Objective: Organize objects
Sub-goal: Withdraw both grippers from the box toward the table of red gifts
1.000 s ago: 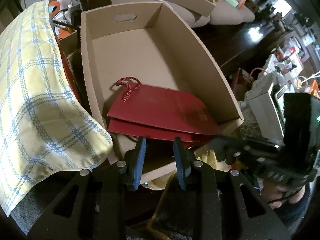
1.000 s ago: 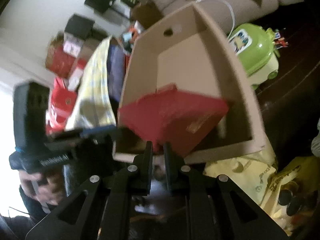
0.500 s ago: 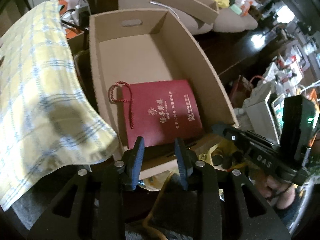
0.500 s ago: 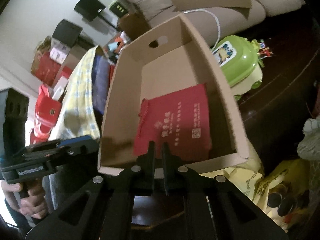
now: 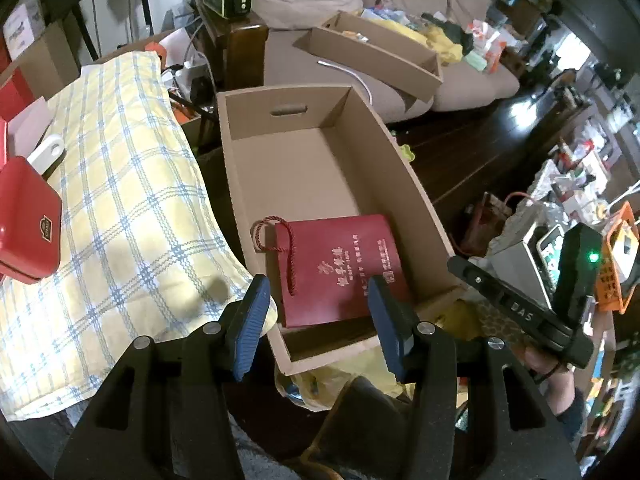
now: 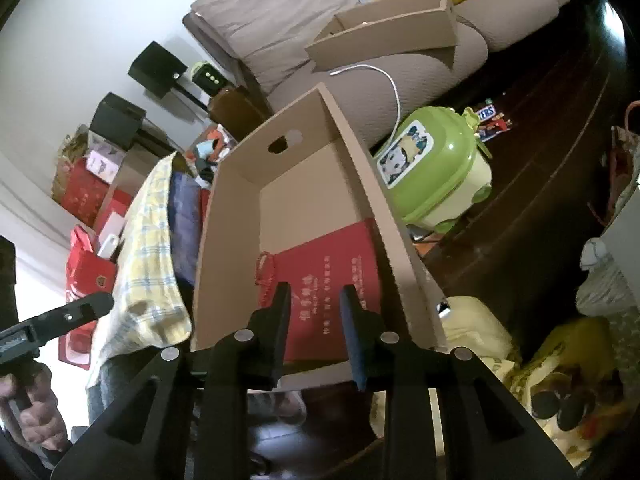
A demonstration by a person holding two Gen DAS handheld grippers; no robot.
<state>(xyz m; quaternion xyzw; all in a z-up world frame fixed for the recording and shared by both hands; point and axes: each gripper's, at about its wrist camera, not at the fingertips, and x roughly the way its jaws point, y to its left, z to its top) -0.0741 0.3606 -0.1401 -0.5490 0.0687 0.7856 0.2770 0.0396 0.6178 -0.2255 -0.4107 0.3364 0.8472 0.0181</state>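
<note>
Red gift bag (image 5: 340, 268) lying flat on the floor of the open cardboard box (image 5: 320, 168), at the near end, gold lettering facing up, rope handle (image 5: 276, 240) spread toward the left wall. Rest of the box bare – far wall with one cut-out grip hole (image 5: 289, 111).

Left gripper (image 5: 320, 316) poised above the near rim, jaws opening, nothing between them. Right gripper (image 6: 314, 328) likewise over the near edge (seen from the other side), jaws parting, also empty; bag visible through the gap but untouched.

Yellow checked cloth (image 5: 112, 216) draped just beside the box on its left, with a red tin (image 5: 24, 220) resting on top. Green plastic case (image 6: 432, 168) on the dark floor just beside the box's right wall. Grey sofa (image 6: 320, 40) behind – a shallow cardboard tray (image 5: 372, 52) on its seat.
</note>
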